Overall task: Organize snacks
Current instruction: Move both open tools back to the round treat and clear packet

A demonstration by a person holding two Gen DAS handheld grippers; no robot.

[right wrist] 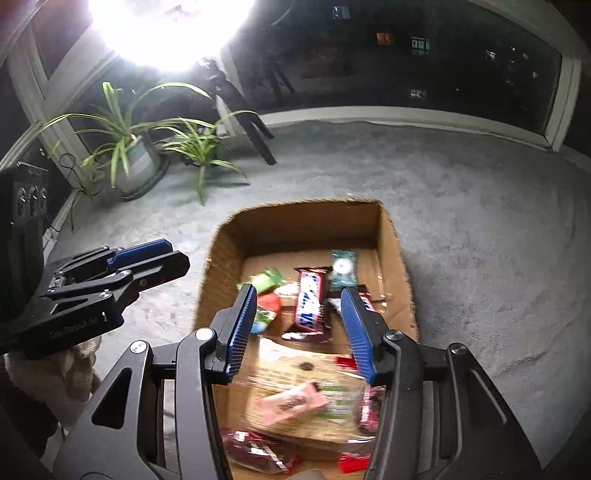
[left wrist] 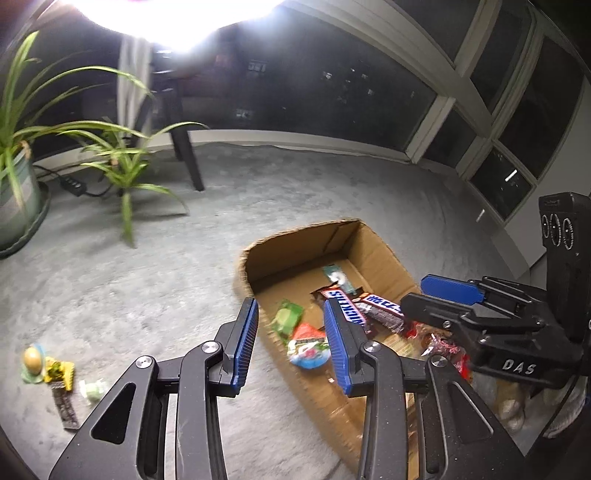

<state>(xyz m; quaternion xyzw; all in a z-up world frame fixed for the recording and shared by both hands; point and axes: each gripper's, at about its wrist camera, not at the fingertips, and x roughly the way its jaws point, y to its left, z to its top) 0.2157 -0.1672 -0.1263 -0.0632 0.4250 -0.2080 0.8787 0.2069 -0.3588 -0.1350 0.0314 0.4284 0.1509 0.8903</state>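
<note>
Both grippers empty over the cardboard box [right wrist: 391, 258]; a few snacks [left wrist: 51, 373] left on the carpet, well left of the box.

Risk: strays get missed or pinched badly in pile. Left gripper [left wrist: 291, 347] partly parted at box's left wall, right gripper [right wrist: 299, 332] wider over its middle, touching nothing.

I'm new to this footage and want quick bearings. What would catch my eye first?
An open cardboard box sits on grey carpet, strewn with bright wrappers, a Snickers bar near its middle. Both the left gripper and the right gripper are above it, jaws apart and empty. A glaring lamp and a potted plant stand beyond, and a few snacks lie loose on the carpet.
</note>
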